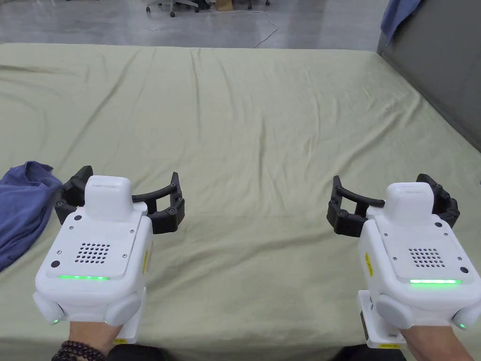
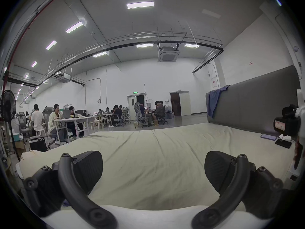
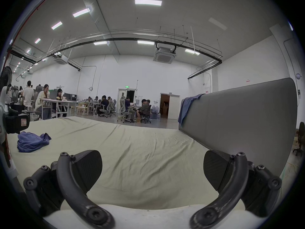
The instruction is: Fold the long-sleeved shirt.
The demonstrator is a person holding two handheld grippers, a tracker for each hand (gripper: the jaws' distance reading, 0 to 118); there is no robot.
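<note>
Large open-plan office or lab hall. High ceiling with strip lights, exposed pipes, ceiling air-conditioning unit. Concrete floor. Rows of desks with seated people, laptops, swivel chairs. Standing fan. Bed with green sheet and grey headboard in foreground.

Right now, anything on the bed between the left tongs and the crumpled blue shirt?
Nothing: in the head view the left tongs hover right beside the crumpled blue shirt, with just bare olive-green bedsheet showing around them.
</note>
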